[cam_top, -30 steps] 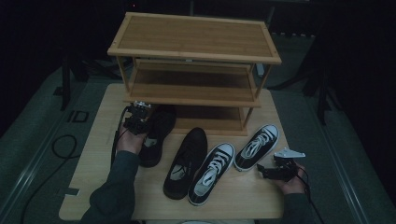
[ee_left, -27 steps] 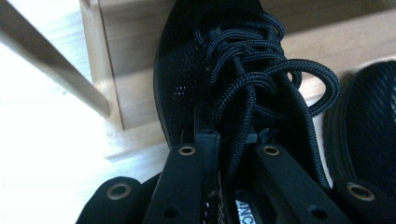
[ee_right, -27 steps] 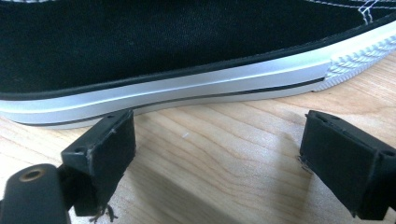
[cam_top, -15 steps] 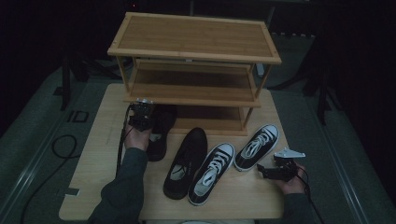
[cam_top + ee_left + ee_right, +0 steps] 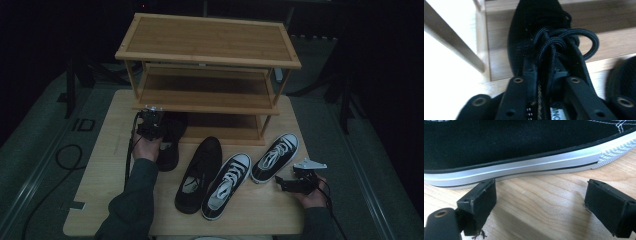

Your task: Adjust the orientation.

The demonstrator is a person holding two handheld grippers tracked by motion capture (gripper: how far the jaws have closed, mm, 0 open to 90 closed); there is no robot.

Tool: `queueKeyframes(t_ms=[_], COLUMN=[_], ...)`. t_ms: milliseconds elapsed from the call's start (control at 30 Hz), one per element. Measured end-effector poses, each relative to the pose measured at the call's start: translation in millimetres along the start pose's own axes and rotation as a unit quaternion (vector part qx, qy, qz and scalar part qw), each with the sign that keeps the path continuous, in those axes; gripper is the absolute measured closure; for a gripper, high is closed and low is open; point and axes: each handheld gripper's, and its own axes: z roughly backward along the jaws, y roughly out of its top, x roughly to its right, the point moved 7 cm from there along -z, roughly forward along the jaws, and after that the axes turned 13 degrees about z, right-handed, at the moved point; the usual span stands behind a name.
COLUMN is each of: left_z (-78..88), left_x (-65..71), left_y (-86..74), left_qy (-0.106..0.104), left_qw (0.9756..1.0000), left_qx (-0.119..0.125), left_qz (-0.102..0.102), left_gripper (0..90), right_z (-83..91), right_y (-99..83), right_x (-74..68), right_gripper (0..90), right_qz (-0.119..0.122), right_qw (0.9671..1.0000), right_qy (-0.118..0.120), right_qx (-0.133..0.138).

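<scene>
Left tool over the black shoe at the rack

The left tool [image 5: 546, 75] has just been opening; its jaws straddle the black shoe [image 5: 539, 32] on the bottom shelf [image 5: 614, 17]. The right tool [image 5: 540, 202] gapes empty above the desk [image 5: 536, 192] beside a sneaker [image 5: 524, 150].

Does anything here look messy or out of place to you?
Mildly. The three shoes on the table lie fanned at different angles: a black lace-up shoe and two black-and-white sneakers. Its mate, the black shoe at the left gripper, is toe-first onto the wooden rack's bottom shelf. Nothing looks damaged.
</scene>
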Motion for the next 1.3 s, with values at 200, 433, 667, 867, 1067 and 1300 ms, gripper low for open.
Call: queueKeyframes(t_ms=[200,433,667,867,1067,1300], left_z=[7.9,28.3,54.3,73.7,82.3,90.4], left_x=[-1.1,0.1,1.9,1.0,-2.6,-5.3], left_y=[-2.5,-7.5,-14.8,-23.4,-38.0,-50.6], left_qy=[-0.006,-0.022,-0.060,-0.083,-0.093,-0.091], left_qw=[0.9999,0.9991,0.9965,0.9936,0.9923,0.9920], left_qx=[0.006,0.011,0.025,0.037,0.023,0.021], left_qz=[-0.010,-0.035,-0.052,-0.067,-0.079,-0.084], left_gripper=[61.2,57.5,61.0,69.6,80.3,89.9], right_z=[0.0,0.0,0.0,0.0,0.0,0.0], right_y=[0.0,0.0,0.0,0.0,0.1,0.0], right_x=[0.0,0.0,0.0,0.0,-0.2,0.0], right_gripper=[10.3,10.3,10.3,10.3,10.3,10.3], right_qz=[0.000,0.000,0.000,0.000,-0.002,0.000], right_qw=[1.0000,1.0000,1.0000,1.0000,1.0000,1.0000], right_qy=[0.000,0.000,0.000,0.000,0.000,0.000], right_qx=[0.000,0.000,0.000,0.000,0.000,0.000])
